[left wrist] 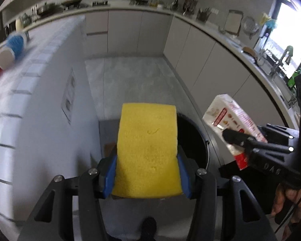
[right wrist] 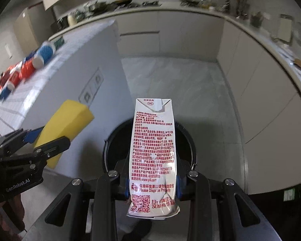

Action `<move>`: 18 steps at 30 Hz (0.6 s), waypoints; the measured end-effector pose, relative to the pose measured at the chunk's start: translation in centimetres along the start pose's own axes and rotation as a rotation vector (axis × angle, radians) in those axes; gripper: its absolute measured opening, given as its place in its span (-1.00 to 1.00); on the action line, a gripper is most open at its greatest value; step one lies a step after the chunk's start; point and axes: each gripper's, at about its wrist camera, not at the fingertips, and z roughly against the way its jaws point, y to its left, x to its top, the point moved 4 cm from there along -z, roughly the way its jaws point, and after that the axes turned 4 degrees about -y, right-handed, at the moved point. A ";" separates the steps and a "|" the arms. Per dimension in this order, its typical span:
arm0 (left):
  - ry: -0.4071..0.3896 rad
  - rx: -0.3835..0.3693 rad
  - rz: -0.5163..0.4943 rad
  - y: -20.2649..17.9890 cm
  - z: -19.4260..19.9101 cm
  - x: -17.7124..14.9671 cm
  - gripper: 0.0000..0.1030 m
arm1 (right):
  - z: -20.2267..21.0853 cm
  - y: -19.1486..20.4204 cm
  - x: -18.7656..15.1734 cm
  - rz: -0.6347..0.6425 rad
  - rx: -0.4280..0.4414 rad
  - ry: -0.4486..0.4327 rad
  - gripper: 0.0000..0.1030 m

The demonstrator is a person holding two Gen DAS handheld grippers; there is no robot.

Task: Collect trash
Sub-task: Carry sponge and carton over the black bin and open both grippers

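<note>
My left gripper (left wrist: 147, 172) is shut on a yellow sponge (left wrist: 148, 150) and holds it at the left rim of a round black trash bin (left wrist: 196, 140) on the floor. My right gripper (right wrist: 152, 182) is shut on a white milk carton with red print (right wrist: 152, 150) and holds it right above the bin's opening (right wrist: 118, 140). The carton and right gripper also show in the left wrist view (left wrist: 230, 124), to the right of the bin. The sponge and left gripper show in the right wrist view (right wrist: 66, 124), to the left of the bin.
A white tiled island counter (left wrist: 30, 76) stands on the left, with blue and red paper cups lying on it (right wrist: 28, 66). Cabinets and a cluttered worktop (left wrist: 190, 18) run along the back and right. Grey floor (right wrist: 170, 80) lies beyond the bin.
</note>
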 end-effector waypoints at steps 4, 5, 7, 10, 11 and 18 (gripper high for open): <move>0.077 -0.010 0.044 -0.6 -3.8 -1.1 0.07 | -4.6 -1.2 -1.4 0.066 0.038 0.087 -0.34; 0.092 -0.020 0.059 -0.6 -4.9 -1.3 0.12 | -5.8 -1.6 -1.7 0.076 0.052 0.111 -0.34; 0.120 -0.040 0.103 -0.3 -7.1 -2.0 0.22 | -7.8 -2.2 -2.1 0.107 0.071 0.146 -0.34; 0.138 0.059 0.189 1.7 -8.5 -3.0 0.62 | -10.7 -2.9 -2.8 0.177 0.072 0.183 0.26; 0.123 0.081 0.237 2.7 -8.2 -3.2 0.66 | -11.5 -3.5 -3.1 0.199 0.040 0.200 0.99; 0.124 0.191 0.169 2.7 -6.4 -4.7 0.85 | -11.1 -5.6 -3.1 0.145 -0.021 0.182 1.00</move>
